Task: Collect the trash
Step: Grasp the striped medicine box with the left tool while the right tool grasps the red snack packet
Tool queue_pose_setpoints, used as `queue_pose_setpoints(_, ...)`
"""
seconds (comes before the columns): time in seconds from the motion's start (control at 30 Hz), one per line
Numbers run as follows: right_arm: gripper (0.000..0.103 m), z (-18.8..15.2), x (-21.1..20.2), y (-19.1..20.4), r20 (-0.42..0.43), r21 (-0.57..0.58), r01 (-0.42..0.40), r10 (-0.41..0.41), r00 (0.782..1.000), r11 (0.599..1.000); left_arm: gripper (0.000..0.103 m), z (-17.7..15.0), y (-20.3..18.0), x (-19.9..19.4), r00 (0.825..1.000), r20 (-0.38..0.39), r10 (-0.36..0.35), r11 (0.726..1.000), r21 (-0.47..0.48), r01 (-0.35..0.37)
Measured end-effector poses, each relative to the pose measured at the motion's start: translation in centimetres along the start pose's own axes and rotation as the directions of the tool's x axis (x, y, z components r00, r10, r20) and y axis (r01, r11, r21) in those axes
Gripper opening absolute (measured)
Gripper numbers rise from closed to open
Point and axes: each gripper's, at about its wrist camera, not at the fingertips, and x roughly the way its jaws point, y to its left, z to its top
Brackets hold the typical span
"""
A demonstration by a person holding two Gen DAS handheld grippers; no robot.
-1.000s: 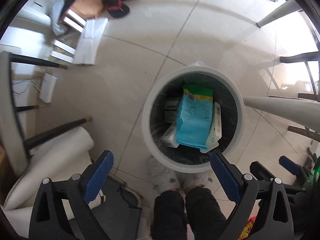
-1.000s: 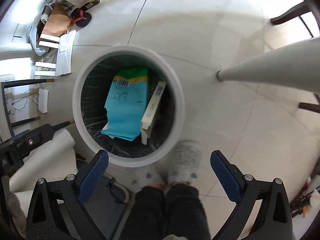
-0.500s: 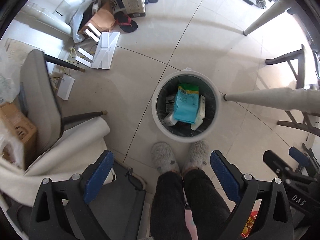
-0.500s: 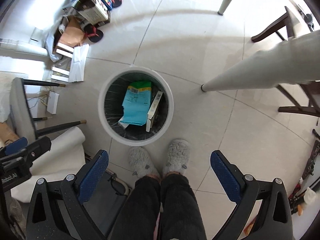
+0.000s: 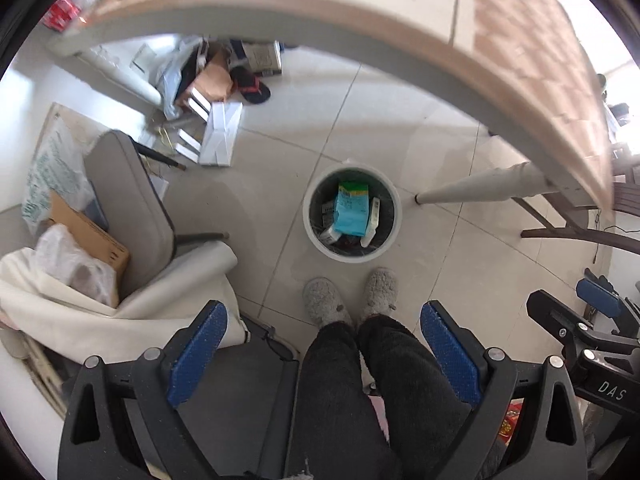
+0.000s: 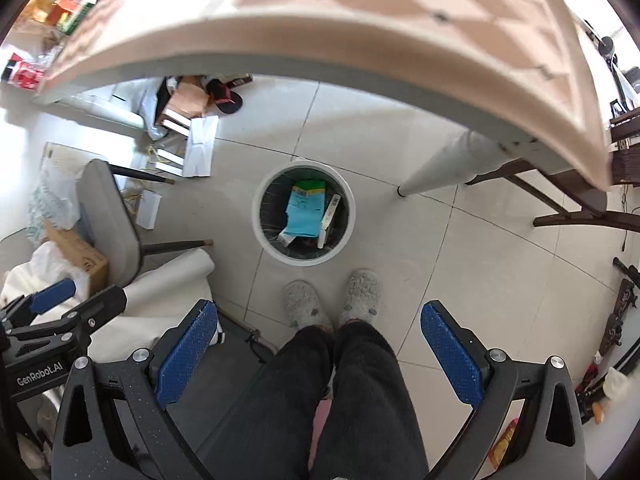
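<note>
A white round trash bin [image 5: 394,224] stands on the tiled floor, far below both grippers; it also shows in the right wrist view [image 6: 348,224]. Inside lie a teal packet [image 5: 352,210] and white boxes [image 6: 330,216]. My left gripper [image 5: 324,320] is open and empty, high above the floor. My right gripper [image 6: 318,318] is open and empty too, at about the same height. The right gripper shows at the right edge of the left wrist view [image 5: 592,328], the left gripper at the left edge of the right wrist view [image 6: 60,312].
A table edge [image 5: 360,16] with a patterned top spans the upper part of both views; its leg [image 5: 480,188] stands right of the bin. A grey chair [image 5: 132,208] with cloth and a cardboard box [image 5: 88,240] is at left. Slippered feet [image 5: 352,296] stand before the bin. Papers and boxes [image 5: 216,128] litter the far floor.
Both grippers have risen well away from the bin, which now looks much smaller. The table edge has come into view at the top. Both stayed open and empty.
</note>
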Motion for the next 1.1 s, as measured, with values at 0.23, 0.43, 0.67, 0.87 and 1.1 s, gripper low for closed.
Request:
queue_pose_setpoints(0.23, 0.103, -0.4, -7.7, 0.1, 0.064, 0.050, -0.075, 0.071, 0.995, 0.996, 0.099, 0.9, 0.6, -6.5, 0.994, 0.107, 0.038, 0.999, -0.020, -0.036)
queue_pose_setpoints(0.43, 0.103, 2.9, -13.5, -0.3, 0.141, 0.087, -0.149, 0.136, 0.981, 0.985, 0.099, 5.7, 0.2, -11.2, 0.964, 0.241, 0.110, 0.994, -0.041, -0.103)
queue_pose_setpoints(0.67, 0.103, 11.7, -17.6, -1.9, 0.218, 0.082, -0.157, 0.136, 0.967, 0.984, 0.103, 15.6, -0.9, -13.3, 0.948, 0.295, 0.118, 0.992, -0.081, -0.099)
queue_pose_setpoints(0.87, 0.103, 23.0, -17.7, -5.4, 0.206, 0.051, -0.116, 0.103, 0.973, 0.992, 0.103, 25.6, -3.9, -10.9, 0.970, 0.205, 0.133, 0.985, -0.134, -0.107)
queue_pose_setpoints(1.1, 0.103, 39.0, -13.9, -10.3, 0.143, 0.008, -0.063, 0.061, 0.988, 0.998, 0.103, 37.8, -8.4, -3.5, 0.996, 0.045, 0.077, 0.983, -0.170, -0.068)
